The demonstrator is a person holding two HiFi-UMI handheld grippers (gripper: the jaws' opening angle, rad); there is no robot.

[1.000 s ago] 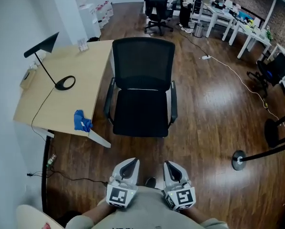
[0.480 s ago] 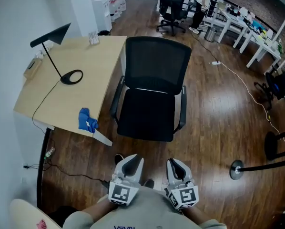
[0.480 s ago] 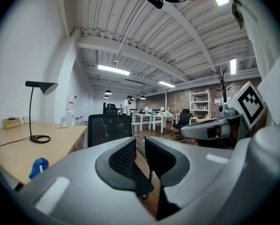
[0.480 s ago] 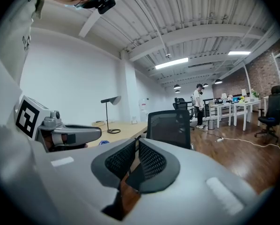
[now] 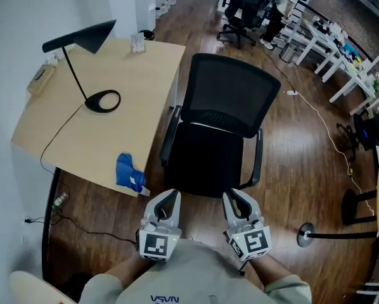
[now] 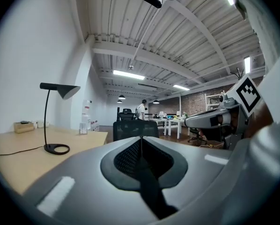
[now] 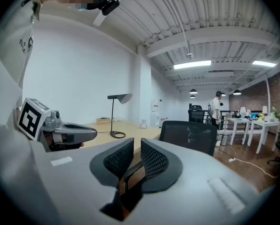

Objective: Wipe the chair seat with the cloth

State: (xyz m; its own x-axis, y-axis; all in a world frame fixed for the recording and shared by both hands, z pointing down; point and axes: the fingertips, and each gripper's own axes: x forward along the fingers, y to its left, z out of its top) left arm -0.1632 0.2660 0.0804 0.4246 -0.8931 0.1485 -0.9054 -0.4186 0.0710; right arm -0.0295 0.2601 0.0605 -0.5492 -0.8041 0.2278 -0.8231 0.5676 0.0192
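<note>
One cloth (image 5: 128,172), one desk lamp (image 5: 85,38)

Left claw (image 5: 168,198), right claw (image 5: 235,199): grey moulded shells, black mesh-textured pads (image 7: 115,159). Black-and-white square-marker cube (image 5: 159,246) on each. Person wears grey shirt (image 5: 196,277), dark lettering.

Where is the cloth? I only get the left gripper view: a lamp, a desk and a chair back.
Observer: The head view shows the blue cloth lying near the desk's front corner.
Operator: Is the other gripper holding anything?
Observer: No. The right gripper has its jaws slightly apart, having just been opening, with nothing between them.
Operator: And the seat to wipe?
Observer: The chair seat is black and lies right of the cloth in the head view.
</note>
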